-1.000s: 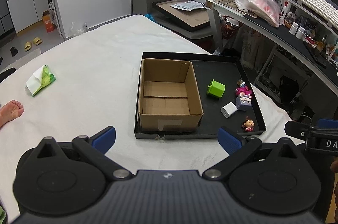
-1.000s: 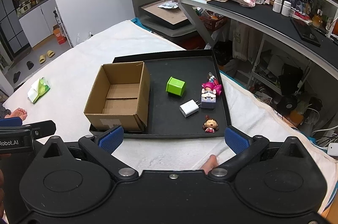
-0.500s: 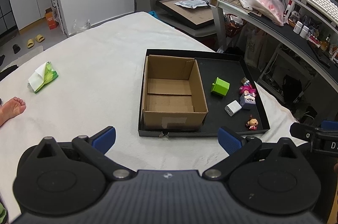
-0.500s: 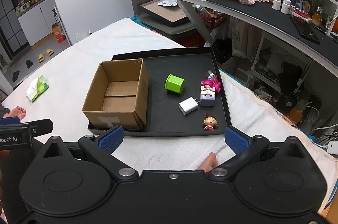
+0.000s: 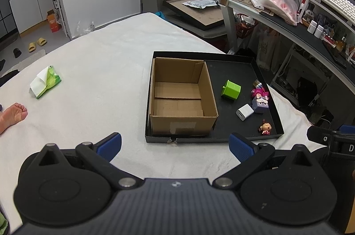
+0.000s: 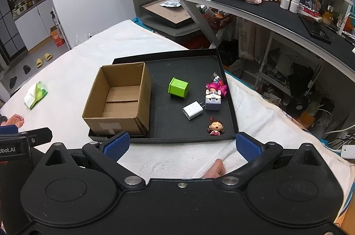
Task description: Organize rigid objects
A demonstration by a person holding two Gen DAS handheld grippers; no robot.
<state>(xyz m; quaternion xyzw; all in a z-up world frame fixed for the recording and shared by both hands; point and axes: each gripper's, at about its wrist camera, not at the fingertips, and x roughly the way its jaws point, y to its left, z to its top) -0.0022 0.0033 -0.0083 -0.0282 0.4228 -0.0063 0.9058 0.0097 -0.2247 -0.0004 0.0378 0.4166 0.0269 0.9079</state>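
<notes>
While both grippers are hovering short of the black tray (image 6: 230, 99), nothing is being held: the left gripper (image 5: 175, 144) and right gripper (image 6: 182, 145) are each showing blue-padded fingers (image 6: 246, 146) standing wide apart and empty.

Contents lying ahead of the right fingers, all on the tray floor:
- small doll figurine (image 6: 215, 126), sitting nearest; probably light, hard plastic, best pinched across the body.
- white charger (image 6: 192, 110), lying flat, prongs pointing away; smooth, likely slippery, flat sides offering the grip.
- lilac block figure (image 6: 213, 101), touching the pink figure (image 6: 218, 87) beyond it.
- green cube (image 6: 178, 87), standing apart; rigid, with parallel faces.

Cardboard box (image 5: 182, 97), sitting open and empty ahead of the left fingers, appears to be the destination.
</notes>
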